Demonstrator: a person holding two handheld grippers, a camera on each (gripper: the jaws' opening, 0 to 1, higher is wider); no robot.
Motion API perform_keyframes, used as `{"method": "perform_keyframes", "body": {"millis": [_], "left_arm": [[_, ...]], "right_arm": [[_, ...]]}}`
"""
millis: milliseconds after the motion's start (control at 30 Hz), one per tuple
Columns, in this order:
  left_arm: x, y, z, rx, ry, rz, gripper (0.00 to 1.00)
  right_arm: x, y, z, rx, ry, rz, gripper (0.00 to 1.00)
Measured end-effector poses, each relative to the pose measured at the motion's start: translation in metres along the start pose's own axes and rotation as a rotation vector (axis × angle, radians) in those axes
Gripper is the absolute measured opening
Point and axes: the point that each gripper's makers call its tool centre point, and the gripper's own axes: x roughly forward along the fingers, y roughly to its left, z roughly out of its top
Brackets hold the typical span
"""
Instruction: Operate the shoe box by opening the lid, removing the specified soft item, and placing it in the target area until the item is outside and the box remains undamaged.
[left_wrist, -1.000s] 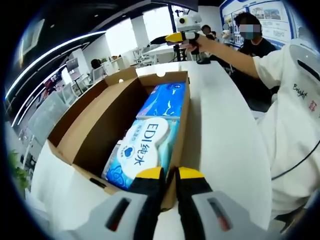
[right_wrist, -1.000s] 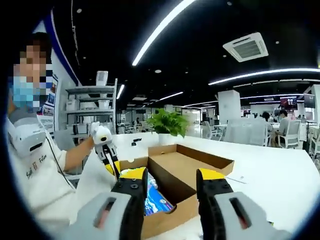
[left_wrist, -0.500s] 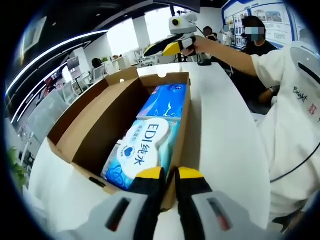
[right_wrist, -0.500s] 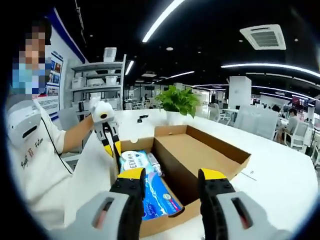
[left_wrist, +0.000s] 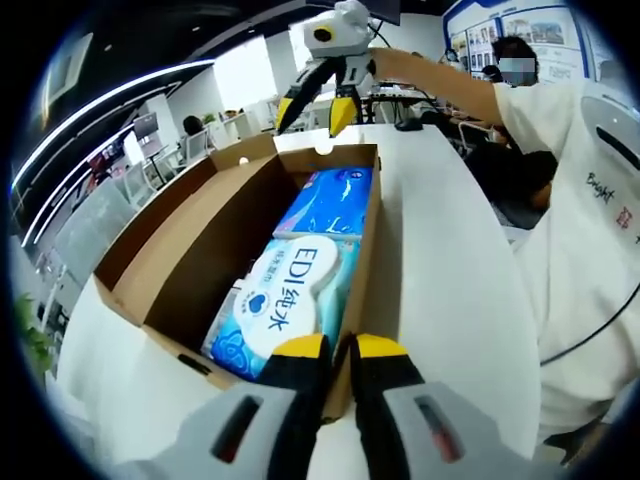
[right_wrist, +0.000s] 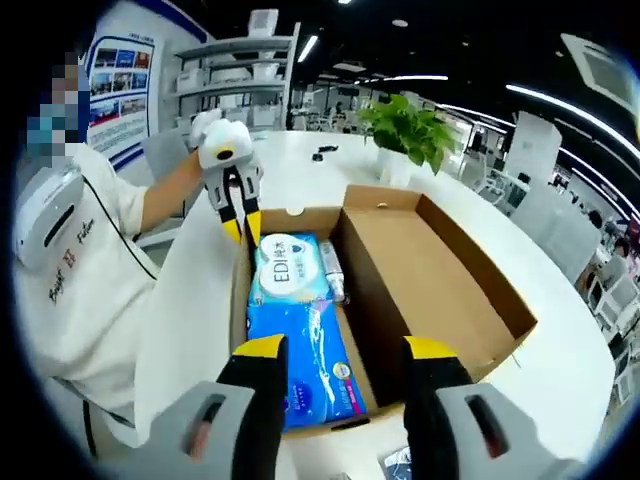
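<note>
We see a white table (right_wrist: 190, 300) that carries the open cardboard shoe box (right_wrist: 450, 290). A potted green plant (right_wrist: 408, 130) stands farther on it.

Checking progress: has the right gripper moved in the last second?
Yes. The right gripper has swung over the shoe box far end, jaws open, pointing down.

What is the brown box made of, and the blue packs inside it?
The box looks like plain matte cardboard: brown, with thin folded walls. The blue packs seem wrapped in shiny printed plastic film, which catches the light; probably soft tissue inside.
</note>
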Motion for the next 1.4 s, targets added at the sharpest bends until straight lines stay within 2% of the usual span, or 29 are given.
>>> {"method": "perform_keyframes", "body": {"millis": [33,133,300,333,400,533,567,667,900,1033,1400], "left_arm": [[0.000,0.000,0.000,0.000,0.000,-0.001,0.09],[0.000,0.000,0.000,0.001,-0.003,0.000,0.09],[0.000,0.001,0.000,-0.004,-0.003,0.014,0.09],[0.000,0.001,0.000,-0.007,-0.005,0.016,0.09],[0.000,0.000,0.000,-0.004,0.003,0.013,0.09],[0.000,0.001,0.000,-0.007,0.004,0.007,0.09],[0.000,0.001,0.000,-0.008,0.007,0.008,0.09],[0.000,0.001,0.000,-0.010,0.006,0.011,0.09],[0.000,0.001,-0.001,-0.014,0.009,0.017,0.09],[0.000,0.001,-0.001,-0.012,0.010,0.018,0.09],[-0.001,0.001,-0.001,-0.017,0.011,0.019,0.09]], "right_arm": [[0.005,0.003,-0.003,-0.009,0.055,0.027,0.48],[0.009,0.007,-0.005,-0.020,0.086,0.056,0.50],[0.020,0.019,-0.026,-0.086,0.252,0.159,0.55],[0.021,0.022,-0.025,-0.076,0.249,0.175,0.56],[0.024,0.018,-0.029,-0.097,0.286,0.170,0.62],[0.031,0.018,-0.032,-0.108,0.327,0.182,0.60],[0.031,0.018,-0.039,-0.131,0.375,0.191,0.60],[0.037,0.021,-0.042,-0.144,0.418,0.199,0.59],[0.046,0.031,-0.046,-0.182,0.467,0.232,0.60],[0.051,0.035,-0.047,-0.199,0.487,0.247,0.55],[0.058,0.040,-0.046,-0.212,0.515,0.261,0.57]]}}
